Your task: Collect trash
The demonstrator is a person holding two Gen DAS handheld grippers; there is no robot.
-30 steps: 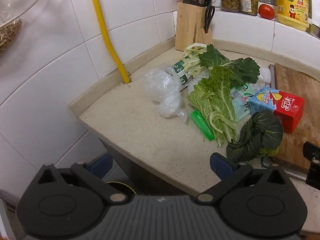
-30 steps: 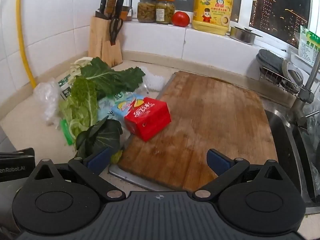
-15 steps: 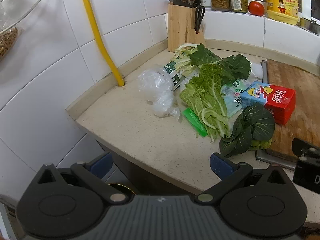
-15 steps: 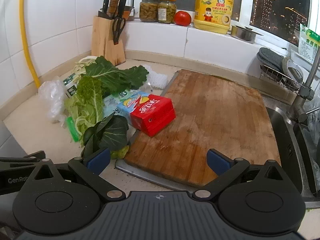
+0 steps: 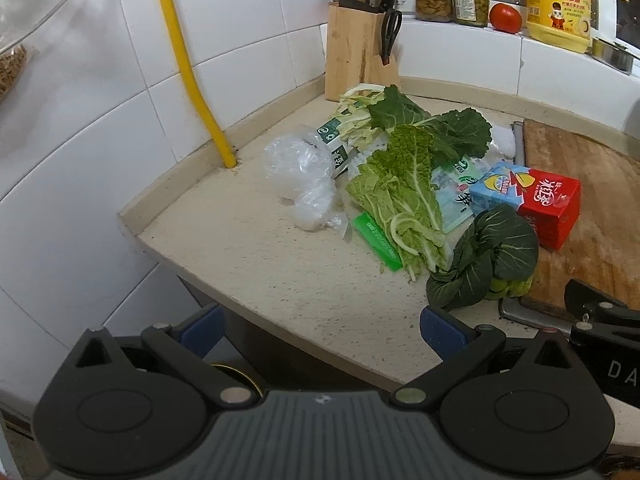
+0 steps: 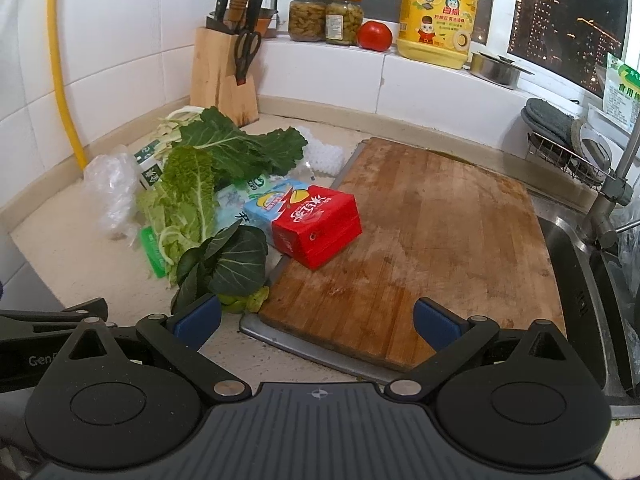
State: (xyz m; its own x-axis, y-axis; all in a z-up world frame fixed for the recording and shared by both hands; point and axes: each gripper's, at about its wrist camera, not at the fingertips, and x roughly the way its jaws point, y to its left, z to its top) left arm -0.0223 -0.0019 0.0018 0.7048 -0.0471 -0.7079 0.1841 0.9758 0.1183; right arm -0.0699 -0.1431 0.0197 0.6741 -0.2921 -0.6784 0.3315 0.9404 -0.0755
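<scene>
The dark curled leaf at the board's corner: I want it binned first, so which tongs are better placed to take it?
Probably the right tongs: the dark curled leaf lies just ahead of their left finger. The left tongs, open too, sit back over the counter edge, the leaf off to their right.

Both views low, facing counter point(image 5: 280, 264)

Both views bright, even indoor light from above. Soft short shadows under leaves on counter point(image 5: 256, 248). White tiles point(image 5: 248, 32) show mild glare, a little washed out. Window point(image 6: 568, 20) dark, only small city lights outside. Strong fisheye bending at edges, black corners. Centre sharp; far left edge slightly blurred.
</scene>
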